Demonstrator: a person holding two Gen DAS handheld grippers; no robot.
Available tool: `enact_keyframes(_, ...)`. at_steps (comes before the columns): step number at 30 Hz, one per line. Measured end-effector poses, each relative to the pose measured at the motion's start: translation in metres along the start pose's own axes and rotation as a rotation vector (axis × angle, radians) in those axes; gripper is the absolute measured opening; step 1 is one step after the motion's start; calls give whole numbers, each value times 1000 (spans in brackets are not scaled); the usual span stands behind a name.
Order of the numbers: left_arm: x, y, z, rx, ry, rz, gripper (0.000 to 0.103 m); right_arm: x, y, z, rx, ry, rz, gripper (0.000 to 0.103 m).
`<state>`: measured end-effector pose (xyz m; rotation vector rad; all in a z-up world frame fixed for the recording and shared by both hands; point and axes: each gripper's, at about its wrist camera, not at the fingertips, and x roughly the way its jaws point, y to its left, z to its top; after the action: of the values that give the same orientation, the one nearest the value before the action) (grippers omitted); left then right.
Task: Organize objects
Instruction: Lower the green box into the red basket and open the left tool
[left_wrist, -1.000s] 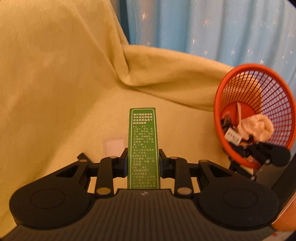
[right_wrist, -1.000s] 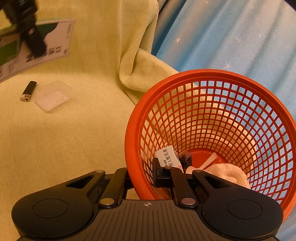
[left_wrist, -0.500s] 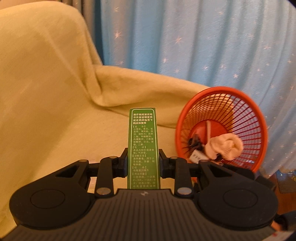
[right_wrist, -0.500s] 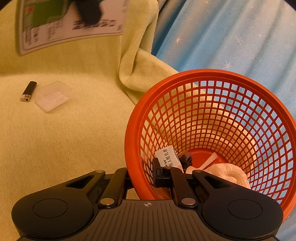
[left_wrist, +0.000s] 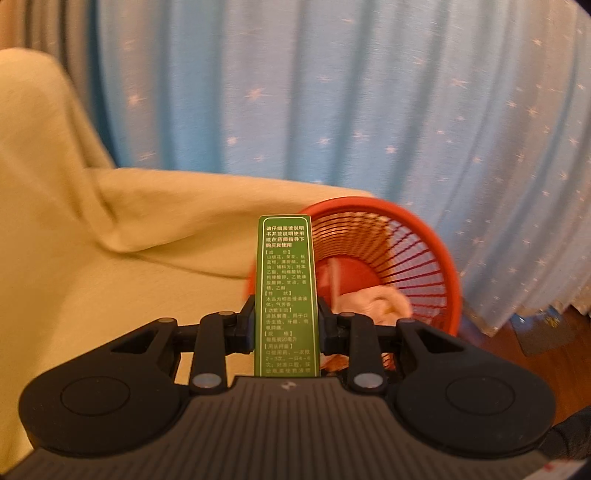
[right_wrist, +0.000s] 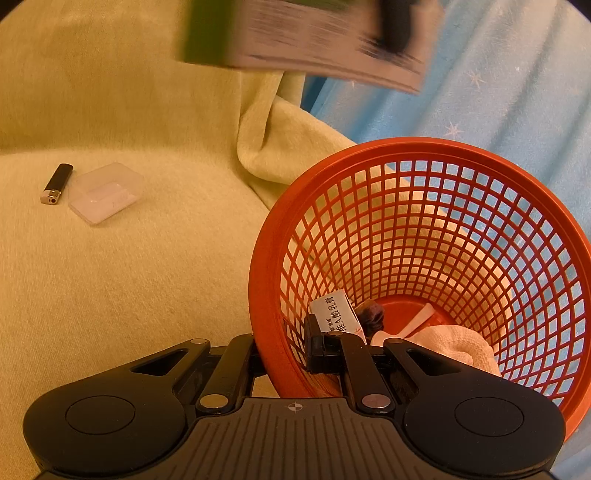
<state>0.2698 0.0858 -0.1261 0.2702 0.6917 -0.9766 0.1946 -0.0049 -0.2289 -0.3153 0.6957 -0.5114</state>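
1. Our left gripper (left_wrist: 286, 325) had the green box (left_wrist: 287, 295) pinched between its pads, up in the air.
2. Our right gripper (right_wrist: 282, 349) was clamped on the basket (right_wrist: 258, 295) rim.
3. Inside it were a cloth (right_wrist: 458, 347) and a small white box (right_wrist: 338, 312).
4. Farther off, a lighter (right_wrist: 56, 183) and a clear case (right_wrist: 105, 192) sat on the yellow blanket (right_wrist: 147, 277).
5. Blue curtain (left_wrist: 332, 92) behind.

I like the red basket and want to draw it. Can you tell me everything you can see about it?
The orange-red basket is round, looks like plastic, and has open lattice walls under a solid rim. It leans tilted, its mouth facing the cameras, beside the yellow-covered sofa and in front of the blue starry curtain. The right tongs pinch its near rim, one finger outside, one inside. Inside lie a white cloth, a small white box, and something dark.
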Motion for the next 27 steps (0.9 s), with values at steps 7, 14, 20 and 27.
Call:
enact_keyframes(7, 45, -29, 19, 22, 12, -90, 27, 0, -1, 1, 7, -3, 3, 5)
enact_keyframes(14, 40, -13, 22, -48, -47, -42, 31, 5, -1, 2, 12, -3, 11, 5)
enact_keyframes(20, 2, 43, 6, -144, -73, 111, 31, 7, 0, 3, 18, -4, 13, 5)
enact_keyframes(27, -36, 113, -33, -278, -59, 315, 37, 6, -2, 2, 21, -4, 13, 6)
